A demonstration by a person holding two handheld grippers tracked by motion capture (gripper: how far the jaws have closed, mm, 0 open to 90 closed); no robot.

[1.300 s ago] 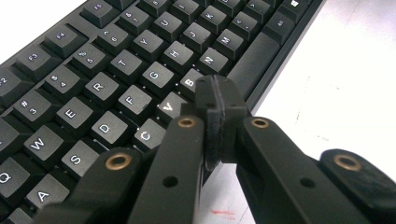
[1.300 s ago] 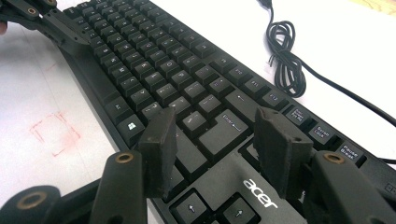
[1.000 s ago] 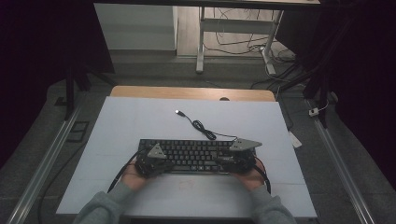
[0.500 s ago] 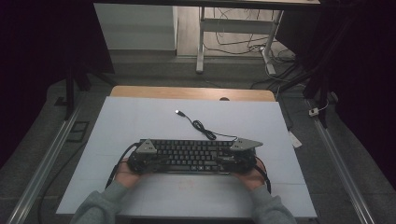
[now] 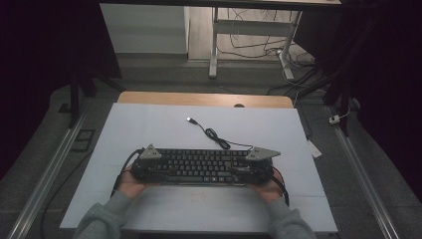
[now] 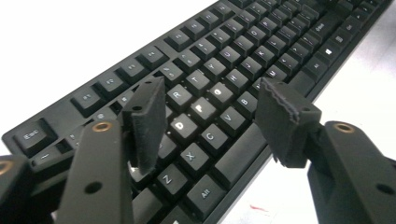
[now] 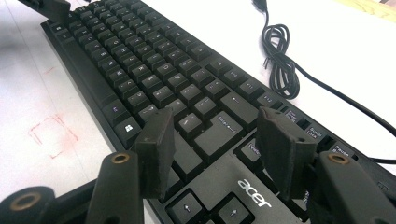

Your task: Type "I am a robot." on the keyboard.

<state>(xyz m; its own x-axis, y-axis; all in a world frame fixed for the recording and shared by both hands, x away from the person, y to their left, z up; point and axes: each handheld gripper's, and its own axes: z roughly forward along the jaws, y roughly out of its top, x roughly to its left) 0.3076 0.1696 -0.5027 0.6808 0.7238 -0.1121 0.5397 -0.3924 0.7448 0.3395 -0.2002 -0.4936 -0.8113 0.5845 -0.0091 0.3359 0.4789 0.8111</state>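
Note:
A black keyboard (image 5: 199,167) lies flat near the front of the white table (image 5: 149,124), its black cable (image 5: 214,134) coiled behind it and ending in a USB plug (image 5: 190,119). My left gripper (image 5: 145,167) is at the keyboard's left end. In the left gripper view the left gripper (image 6: 212,93) has just been opening; its pads stand wide apart above the letter keys of the keyboard (image 6: 233,51), gripping nothing. My right gripper (image 5: 255,168) is at the right end. In the right gripper view the right gripper (image 7: 217,121) is open above the keys near the logo.
A faint red square mark (image 7: 51,133) is drawn on the table in front of the keyboard. A wooden strip (image 5: 204,99) runs along the table's far edge. Floor rails (image 5: 45,169) and desk legs with cables (image 5: 249,45) lie beyond the table.
My left hand has slid to the left along the keyboard, out to its left end. The right hand and the keyboard have stayed where they were.

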